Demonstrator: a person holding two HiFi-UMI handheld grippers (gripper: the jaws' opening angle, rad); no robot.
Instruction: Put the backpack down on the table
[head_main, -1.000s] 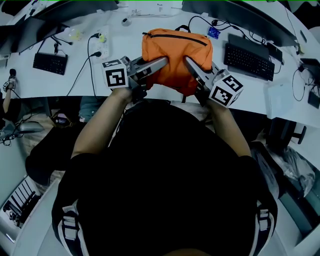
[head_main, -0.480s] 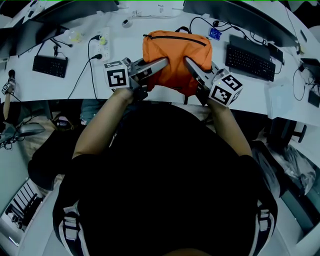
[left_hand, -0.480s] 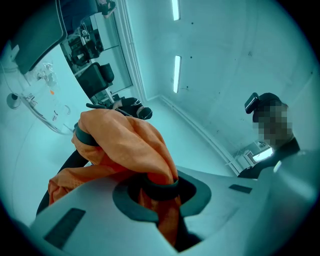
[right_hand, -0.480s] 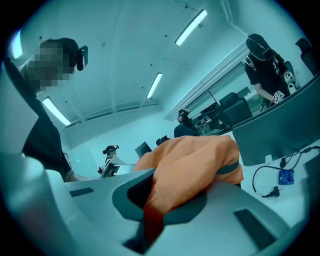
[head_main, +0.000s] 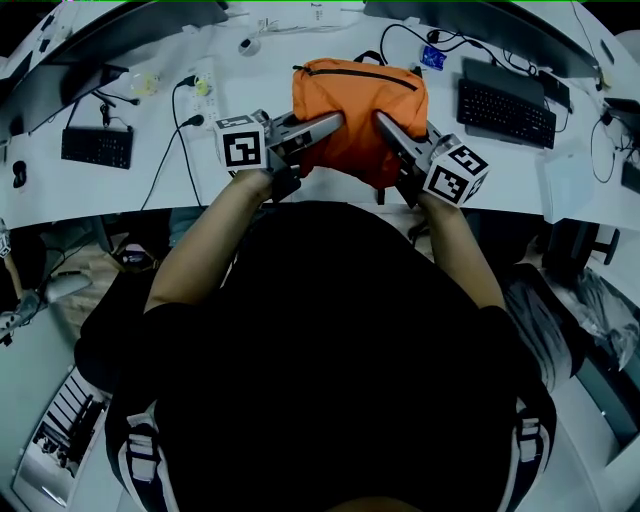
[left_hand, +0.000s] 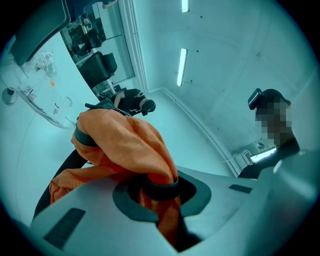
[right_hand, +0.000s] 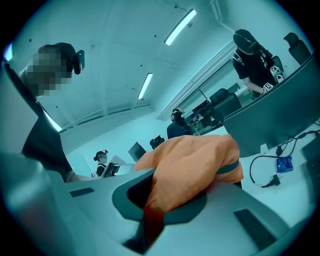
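Left gripper (head_main: 333, 123) and right gripper (head_main: 381, 121) are each clamped on the orange backpack (head_main: 358, 95), which is held over the near edge of the surface (head_main: 140, 165). If released there, it could be pulled off by its overhang.

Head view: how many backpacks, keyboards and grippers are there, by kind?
Backpack: 1
Keyboards: 2
Grippers: 2, left gripper and right gripper, each shut on the backpack
Total: 5
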